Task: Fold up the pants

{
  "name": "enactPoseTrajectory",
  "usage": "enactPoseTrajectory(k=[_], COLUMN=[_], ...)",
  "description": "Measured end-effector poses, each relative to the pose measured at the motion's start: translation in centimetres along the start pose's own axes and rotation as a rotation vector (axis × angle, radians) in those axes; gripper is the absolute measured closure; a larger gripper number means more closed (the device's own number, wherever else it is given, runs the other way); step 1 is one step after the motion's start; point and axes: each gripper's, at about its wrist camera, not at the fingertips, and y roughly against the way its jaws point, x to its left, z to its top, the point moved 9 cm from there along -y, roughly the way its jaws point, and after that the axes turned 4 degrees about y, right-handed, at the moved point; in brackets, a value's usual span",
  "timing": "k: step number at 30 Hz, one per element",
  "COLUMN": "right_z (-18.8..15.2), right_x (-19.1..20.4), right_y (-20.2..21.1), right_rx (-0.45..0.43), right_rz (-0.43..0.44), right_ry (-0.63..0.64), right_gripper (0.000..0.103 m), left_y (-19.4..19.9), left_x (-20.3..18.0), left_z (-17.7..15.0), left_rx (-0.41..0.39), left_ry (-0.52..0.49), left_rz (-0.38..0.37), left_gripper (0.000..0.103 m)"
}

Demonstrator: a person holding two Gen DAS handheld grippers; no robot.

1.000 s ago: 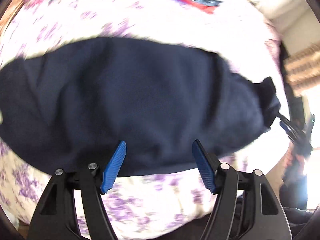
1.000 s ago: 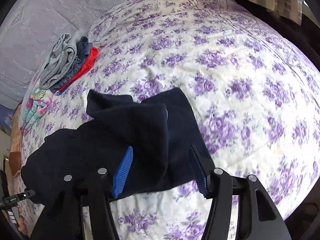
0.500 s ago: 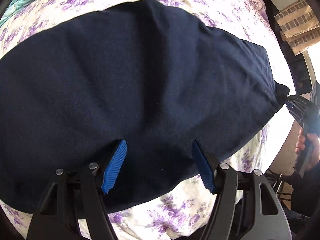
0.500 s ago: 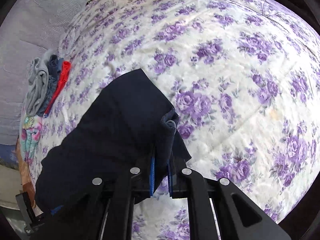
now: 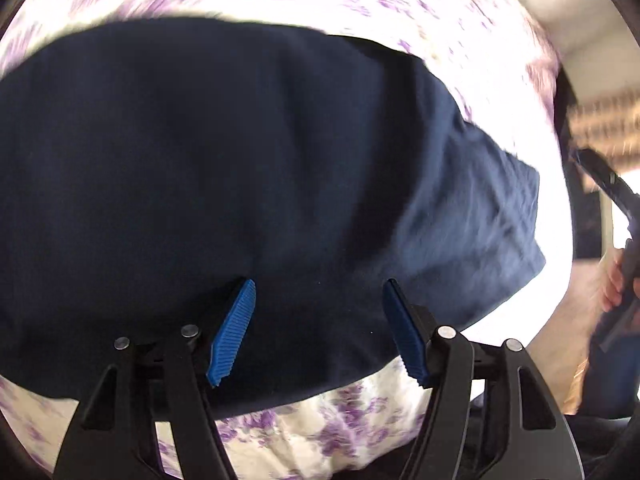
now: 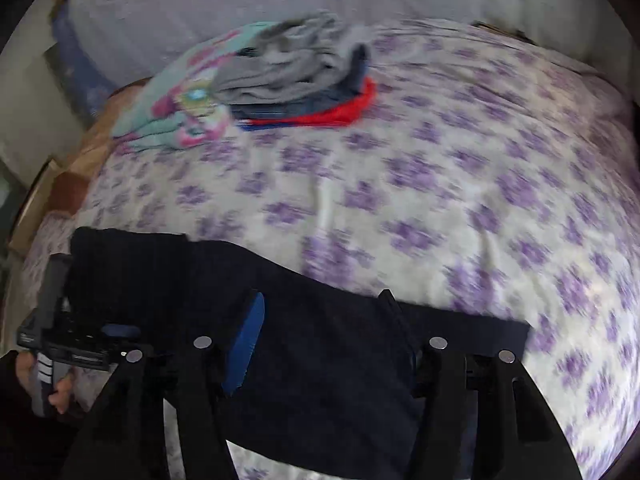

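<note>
A white bedspread (image 6: 460,184) with purple flowers covers the bed. Near its far edge lies a pile of folded clothes (image 6: 296,80), grey on top, red at the bottom, touching a turquoise patterned cloth (image 6: 176,116).

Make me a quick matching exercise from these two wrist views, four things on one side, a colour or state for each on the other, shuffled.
Things:
1. pants
2. bedspread
3. left gripper
4. bottom garment of the far pile

Descriptions:
A. red
B. open
C. navy, lying flat
D. white with purple flowers

Pairs: 1-C, 2-D, 3-B, 4-A
</note>
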Motion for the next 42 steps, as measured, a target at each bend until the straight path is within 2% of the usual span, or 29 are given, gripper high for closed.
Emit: enactPoseTrajectory(k=[2, 3, 5, 8, 13, 15, 17, 20, 23, 25, 26, 28, 31, 32, 33, 35, 37, 40, 42], right_z=[3.5, 4.6, 5.3, 5.0, 0.6, -1.2, -1.5, 0.0, 0.2, 0.3, 0.4, 0.8, 1.7, 1.4, 1.0, -0.4, -2.1, -4.8, -6.0], right_x=[4.0, 5.7, 8.0, 9.7, 11.1, 12.3, 13.7, 15.8, 17.0, 17.2, 17.4, 17.4, 17.1, 17.2, 17.1, 17.3, 17.4, 18.1, 18.5], right_y=[-4.2, -6.3, -10.2, -13.7, -14.3, -12.5, -11.4, -13.6, -17.4, -17.2, -16.1, -12.6, -7.9, -7.2, -7.1, -7.9, -9.2, -11.4, -12.5], right_rx=[0.049, 0.094, 0.202, 0.317, 0.535, 0.588, 0.587, 0.543, 0.612, 0.62, 0.597, 0.55, 0.487, 0.488, 0.49, 0.493, 0.515, 0.539, 0.535], right_rz=[0.193, 0.262, 0.344, 0.393, 0.533, 0.618, 0.679, 0.659, 0.599, 0.589, 0.606, 0.693, 0.839, 0.847, 0.821, 0.764, 0.716, 0.642, 0.589], right_ry=[0.105, 0.145, 0.226, 0.312, 0.333, 0.366, 0.4, 0.429, 0.432, 0.416, 0.432, 0.428, 0.318, 0.306, 0.314, 0.34, 0.34, 0.367, 0.396], right_gripper=[0.044, 0.043, 0.043, 0.044, 0.043, 0.044, 0.044, 0.044, 0.044, 0.044, 0.045, 0.05, 0.056, 0.07, 0.082, 0.093, 0.095, 0.096, 0.096], left_y=[0.1, 0.1, 0.2, 0.8, 1.8, 1.9, 1.9, 1.7, 0.5, 0.3, 0.3, 0.2, 0.2, 0.5, 0.9, 1.8, 3.3, 6.3, 7.7], left_x=[0.3, 0.5, 0.8, 1.4, 3.3, 3.4, 3.4, 3.2, 1.6, 1.4, 1.3, 1.1, 1.1, 1.4, 1.8, 2.8, 3.7, 5.2, 6.0], left_z=[-0.4, -0.7, -1.2, -2.0, -1.9, -2.0, -2.1, -2.0, -1.8, -1.7, -1.7, -1.8, -1.9, -1.8, -1.8, -1.7, -1.8, -1.2, 0.2], left_rx=[0.004, 0.003, -0.005, -0.02, -0.032, -0.032, -0.035, -0.037, -0.031, -0.027, -0.027, -0.034, -0.034, -0.026, -0.016, -0.007, -0.018, -0.083, -0.132], left_ry=[0.027, 0.034, 0.057, 0.083, 0.121, 0.119, 0.119, 0.115, 0.119, 0.117, 0.118, 0.122, 0.129, 0.132, 0.144, 0.177, 0.194, 0.209, 0.228], left_rz=[0.0, 0.007, 0.019, 0.013, -0.012, -0.004, 0.0, 0.012, 0.023, 0.028, 0.027, 0.015, -0.005, -0.012, -0.019, -0.026, -0.006, 0.045, 0.044], left_gripper=[0.039, 0.039, 0.039, 0.039, 0.039, 0.039, 0.039, 0.038, 0.037, 0.037, 0.037, 0.037, 0.037, 0.038, 0.041, 0.042, 0.042, 0.042, 0.041])
